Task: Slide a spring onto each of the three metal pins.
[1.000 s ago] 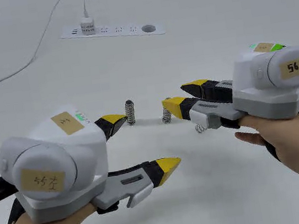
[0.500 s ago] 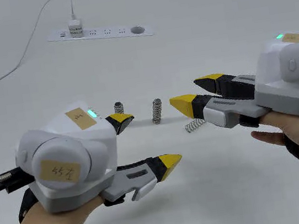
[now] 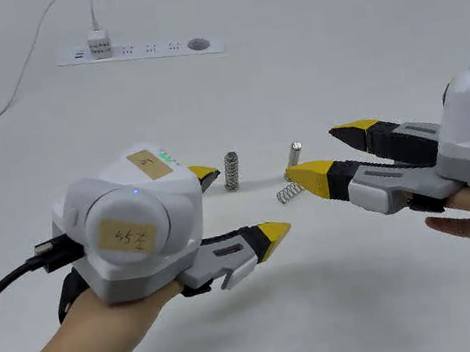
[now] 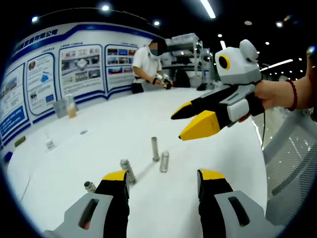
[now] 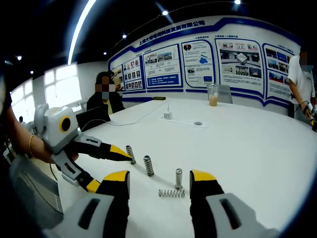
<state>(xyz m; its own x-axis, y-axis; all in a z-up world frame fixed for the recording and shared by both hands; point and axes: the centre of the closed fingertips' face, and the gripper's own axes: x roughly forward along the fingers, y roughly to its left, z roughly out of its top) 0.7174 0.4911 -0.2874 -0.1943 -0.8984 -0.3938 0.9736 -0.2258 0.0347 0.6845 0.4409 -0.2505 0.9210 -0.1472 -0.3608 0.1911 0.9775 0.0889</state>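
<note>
Your left gripper (image 3: 239,203) has its yellow-tipped fingers spread wide with nothing between them. Your right gripper (image 3: 324,153) is parted and empty too, its lower tip hanging just right of the bare metal pin (image 3: 294,154), which stands upright on the white surface (image 3: 330,40). The loose steel coil spring (image 3: 289,192) lies on its side just beside that pin, on your side of it. Left of the bare pin stands a spring-covered pin (image 3: 232,170). In the head view your left gripper's upper finger blocks what lies further left. The right gripper view shows a second spring-covered pin (image 5: 130,153) there, close to that finger's tip. Well behind the bare pin lies a white power strip (image 3: 138,49) with a white plug (image 3: 98,44). The gripper views add a cup of orange drink (image 5: 214,96), wall posters (image 5: 198,57) and people (image 5: 110,103) beyond.
</note>
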